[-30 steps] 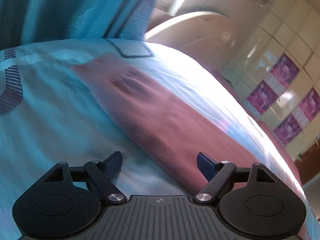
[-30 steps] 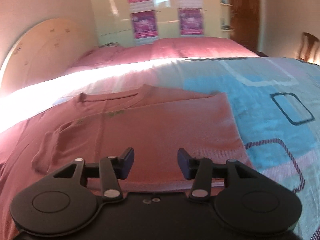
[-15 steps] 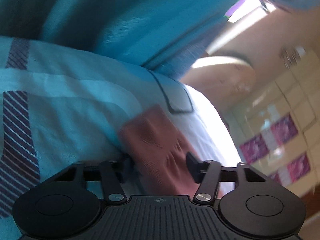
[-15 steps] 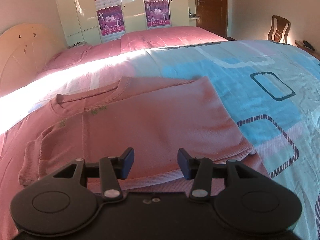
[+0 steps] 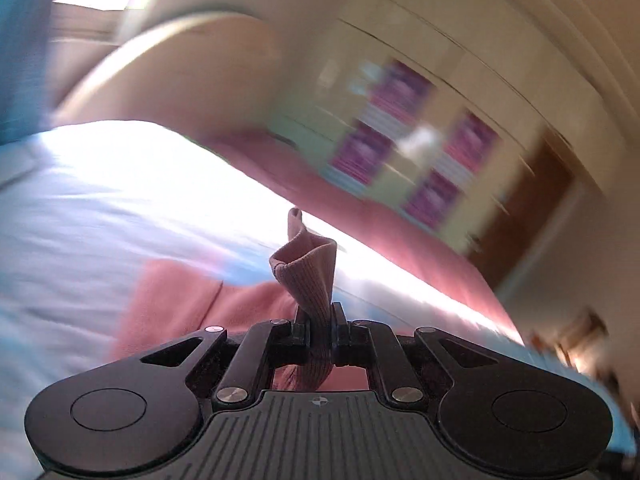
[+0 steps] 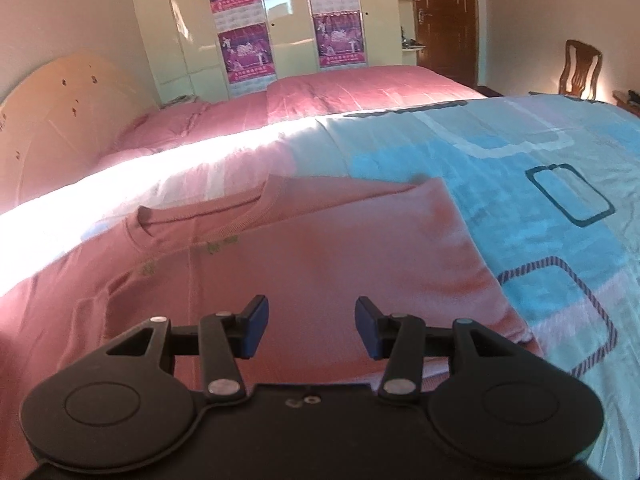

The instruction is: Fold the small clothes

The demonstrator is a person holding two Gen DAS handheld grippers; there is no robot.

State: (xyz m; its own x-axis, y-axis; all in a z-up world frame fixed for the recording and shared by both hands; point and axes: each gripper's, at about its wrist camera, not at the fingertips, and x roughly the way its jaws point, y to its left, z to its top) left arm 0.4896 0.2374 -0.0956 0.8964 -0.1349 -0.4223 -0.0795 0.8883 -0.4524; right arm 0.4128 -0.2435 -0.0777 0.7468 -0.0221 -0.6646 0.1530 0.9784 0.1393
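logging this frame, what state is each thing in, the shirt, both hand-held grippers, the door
left hand-held gripper: shut on the shirt's ribbed edge, jaws just closed
right hand-held gripper: open, empty
pink shirt: flat on bed, partly folded
wooden door: closed

Bedspread [image 6: 520,216] right of shirt [image 6: 320,264] bare; headboard [image 6: 60,112] blocks far left.

No writing can be read in either view. The purple posters [image 6: 247,53] on the wardrobe doors [image 6: 176,36] carry a line of lettering along the bottom edge, but it is too small and blurred to make out. A faint greenish print [image 6: 218,246] on the chest of the pink shirt [image 6: 320,248] is also illegible.
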